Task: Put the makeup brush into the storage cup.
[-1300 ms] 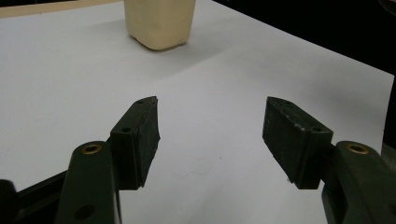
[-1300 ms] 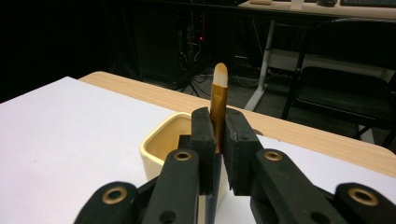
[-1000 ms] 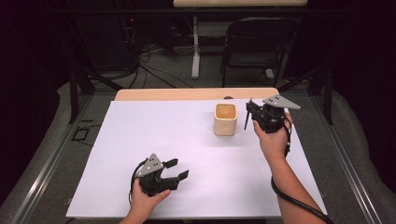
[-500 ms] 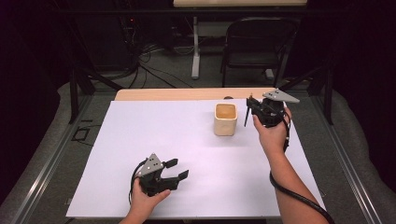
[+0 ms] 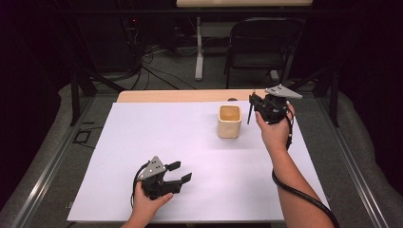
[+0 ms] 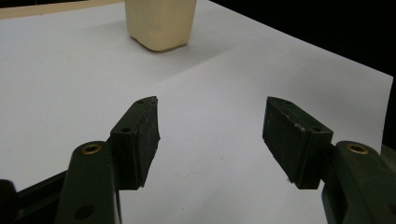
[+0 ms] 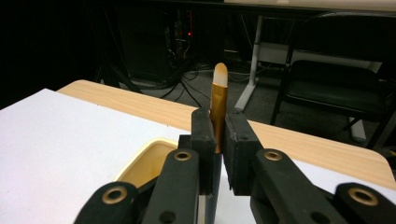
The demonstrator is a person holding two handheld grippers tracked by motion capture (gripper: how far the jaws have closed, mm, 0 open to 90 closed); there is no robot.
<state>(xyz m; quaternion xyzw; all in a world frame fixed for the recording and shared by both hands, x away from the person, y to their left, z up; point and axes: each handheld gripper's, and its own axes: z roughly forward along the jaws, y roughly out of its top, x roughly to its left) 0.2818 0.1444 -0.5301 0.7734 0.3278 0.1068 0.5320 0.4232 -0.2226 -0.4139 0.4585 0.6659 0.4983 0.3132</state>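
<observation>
A cream square cup [image 5: 229,122] stands on the white sheet at the back right, open and with nothing showing inside. Just to its right, my right gripper [image 5: 252,98] hangs in the air, shut on a thin pen-like stick [image 5: 249,114] that hangs down beside the cup. In the right gripper view the stick [image 7: 218,95] has a gold-brown barrel and a pale tip, pinched between the jaws of my right gripper [image 7: 219,117] above the cup's rim [image 7: 150,150]. My left gripper [image 5: 181,171] rests low at the front, open and holding nothing. The left gripper [image 6: 210,119] points toward the cup [image 6: 161,23].
The white sheet [image 5: 166,137] covers most of the wooden table [image 5: 180,95], whose far edge stays bare. A black folding chair [image 5: 263,45] and floor cables [image 5: 152,61] lie beyond it. Metal rails run along both sides of the table.
My right gripper has risen slightly with the stick, staying beside the cup. The left gripper has not moved.
</observation>
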